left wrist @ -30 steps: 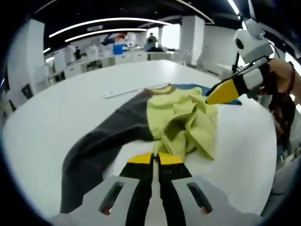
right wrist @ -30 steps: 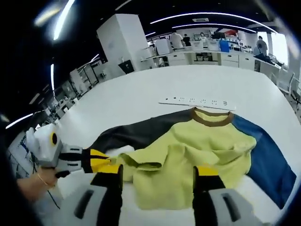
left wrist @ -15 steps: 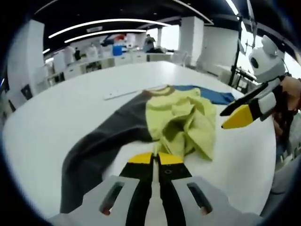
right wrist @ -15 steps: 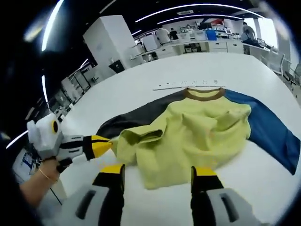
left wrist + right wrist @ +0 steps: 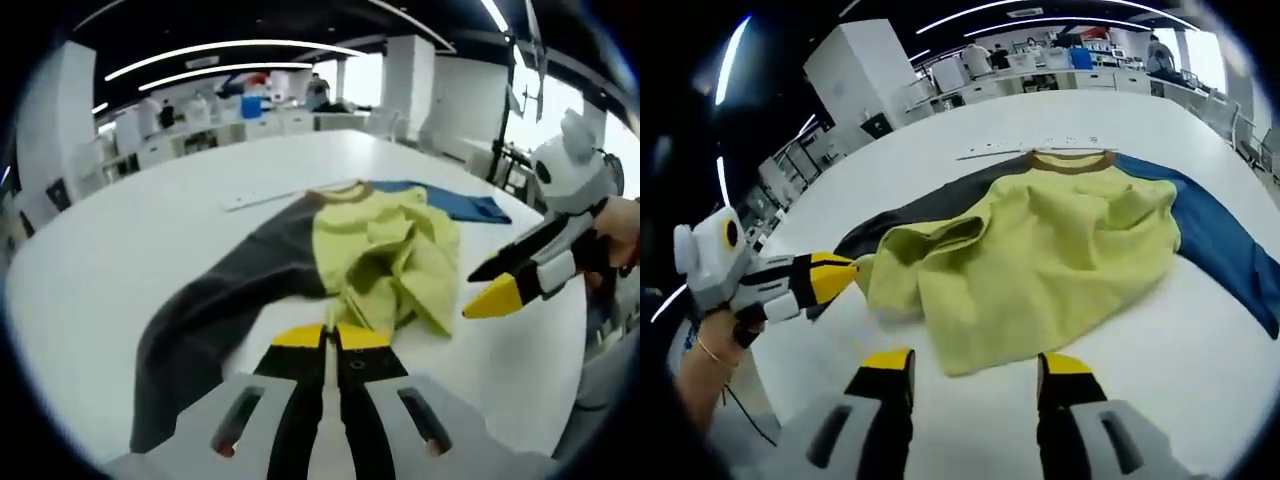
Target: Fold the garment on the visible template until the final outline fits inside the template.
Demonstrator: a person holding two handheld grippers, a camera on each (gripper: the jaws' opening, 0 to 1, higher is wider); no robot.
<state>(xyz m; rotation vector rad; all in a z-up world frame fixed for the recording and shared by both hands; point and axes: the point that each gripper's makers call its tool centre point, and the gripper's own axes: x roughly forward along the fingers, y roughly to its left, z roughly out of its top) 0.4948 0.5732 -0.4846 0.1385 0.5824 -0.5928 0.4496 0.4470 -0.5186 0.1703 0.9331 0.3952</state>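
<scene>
Lying rumpled mid-worktop (image 5: 970, 110), the garment (image 5: 1040, 250) is barely folded — an early fold. Left tool (image 5: 330, 335) is closed on its yellow hem; right tool (image 5: 970, 365) hangs open, empty. Next: grip the near edge, fold inward.

Yellow-green garment (image 5: 1040, 250) with one dark grey sleeve (image 5: 215, 300), one blue sleeve (image 5: 1220, 250), brown collar (image 5: 1072, 160); white counter (image 5: 130, 220).
</scene>
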